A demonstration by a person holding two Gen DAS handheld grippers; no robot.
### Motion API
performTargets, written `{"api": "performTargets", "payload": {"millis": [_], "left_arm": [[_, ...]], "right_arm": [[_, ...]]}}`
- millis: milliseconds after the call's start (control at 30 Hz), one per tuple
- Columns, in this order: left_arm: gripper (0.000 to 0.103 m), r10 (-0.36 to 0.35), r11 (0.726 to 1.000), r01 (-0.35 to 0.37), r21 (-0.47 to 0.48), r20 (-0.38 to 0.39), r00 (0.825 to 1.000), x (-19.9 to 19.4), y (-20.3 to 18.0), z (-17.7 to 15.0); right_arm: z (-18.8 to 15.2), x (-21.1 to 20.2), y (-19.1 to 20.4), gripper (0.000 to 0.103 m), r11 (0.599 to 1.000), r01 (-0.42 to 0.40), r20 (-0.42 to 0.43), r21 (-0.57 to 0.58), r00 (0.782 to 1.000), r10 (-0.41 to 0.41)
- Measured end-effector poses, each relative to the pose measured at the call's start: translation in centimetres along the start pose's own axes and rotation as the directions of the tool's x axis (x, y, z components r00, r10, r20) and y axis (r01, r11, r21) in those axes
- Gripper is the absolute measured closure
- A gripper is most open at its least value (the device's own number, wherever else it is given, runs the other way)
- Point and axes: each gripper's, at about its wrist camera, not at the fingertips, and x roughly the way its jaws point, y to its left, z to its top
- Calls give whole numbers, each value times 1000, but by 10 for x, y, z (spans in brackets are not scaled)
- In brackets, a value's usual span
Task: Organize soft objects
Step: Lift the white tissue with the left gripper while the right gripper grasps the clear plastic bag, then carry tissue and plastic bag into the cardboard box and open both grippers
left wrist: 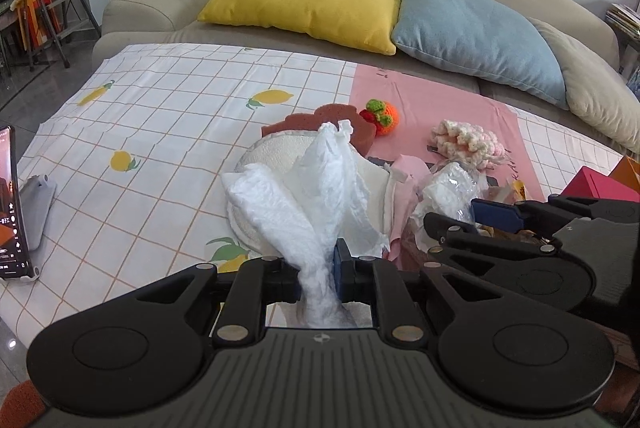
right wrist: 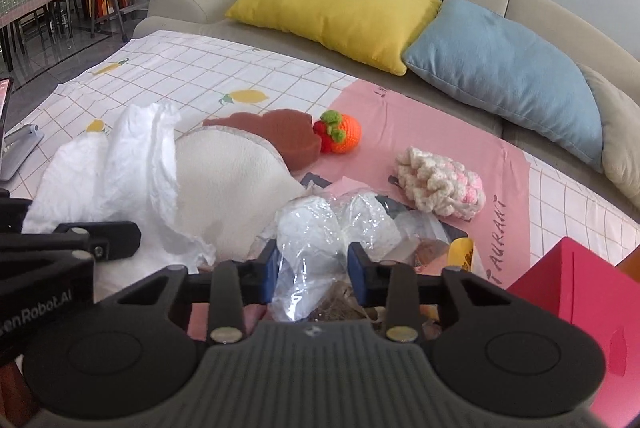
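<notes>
Your left tool pinched the white tissue wad by its twisted neck — light, limp, tear-prone. Your right tool stood spread around the crinkly plastic bag at the counter's 5 o'clock — slippery; grip a bunched fold.

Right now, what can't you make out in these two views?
- Left wrist view: the white tissue hides most of the cream pad and where the left claw pinches it.
- Right wrist view: whatever lies under the clear plastic bag between the right claw fingers; crinkles and glare hide it, and actual contact is unclear.
- Right wrist view: the red box is cut off by the frame edge.
- Left wrist view: the phone screen text is too small.
</notes>
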Motion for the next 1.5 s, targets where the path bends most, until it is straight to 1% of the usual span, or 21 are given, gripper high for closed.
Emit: {"api": "performTargets", "payload": {"millis": [133, 233, 333, 467, 567, 633, 700, 800, 900, 1000, 1067, 1133, 1200, 1267, 1333, 1367, 1433, 1500], "left_arm": [[87, -2, 1000, 2, 3, 1, 1000, -6, -2, 0], [87, -5, 1000, 5, 13, 11, 1000, -14, -6, 2], [87, -14, 1000, 13, 23, 28, 1000, -24, -11, 4], [87, -28, 999, 25, 46, 62, 998, -42, -19, 6], [87, -45, 997, 40, 64, 84, 995, -55, -24, 7], [87, -64, 995, 56, 80, 94, 994, -65, -28, 7], [87, -92, 992, 84, 91, 99, 991, -74, -32, 6], [87, -138, 986, 127, 111, 98, 986, -88, -41, 4], [87, -208, 971, 196, 135, 83, 975, -101, -56, 3], [87, -294, 944, 281, 172, 59, 954, -112, -77, 3], [87, -352, 918, 337, 208, 38, 935, -116, -95, 4], [87, -407, 886, 393, 248, 8, 913, -119, -117, 4], [87, -454, 852, 446, 275, -38, 890, -118, -139, 5], [87, -497, 814, 500, 297, -89, 863, -116, -161, 8], [87, -529, 774, 545, 322, -144, 836, -115, -184, 10], [87, -535, 757, 559, 338, -171, 827, -112, -195, 10], [87, -529, 727, 572, 379, -221, 819, -108, -219, 10], [87, -525, 693, 589, 416, -268, 808, -105, -241, 10]], "right_arm": [[1, -15, -3, 74, 1000, -12, 42, -3, 999, 12], [4, -33, -5, 75, 1000, -12, 93, -11, 996, 13], [7, -56, -9, 76, 999, -34, 140, 0, 990, 34], [5, -97, -17, 76, 997, -72, 225, 5, 972, 69], [-2, -129, -27, 75, 994, -103, 279, 27, 956, 92], [-11, -150, -36, 75, 990, -130, 309, 46, 945, 110], [-21, -172, -45, 75, 989, -133, 331, 57, 938, 107], [-39, -199, -59, 75, 992, -112, 355, 60, 931, 83], [-62, -223, -71, 75, 997, -58, 365, 41, 930, 39], [-83, -242, -81, 75, 1000, 6, 353, -11, 936, -2], [-96, -252, -91, 75, 999, 39, 339, -37, 940, -24], [-107, -259, -102, 75, 995, 79, 316, -53, 947, -59], [-117, -262, -119, 75, 992, 112, 274, -52, 957, -94], [-125, -263, -135, 75, 988, 143, 239, -50, 963, -127], [-133, -261, -149, 75, 981, 180, 184, -70, 969, -164], [-136, -258, -155, 75, 977, 195, 154, -86, 972, -180], [-143, -253, -166, 75, 966, 222, 100, -129, 973, -210], [-148, -248, -179, 75, 957, 237, 63, -165, 971, -230]]}}
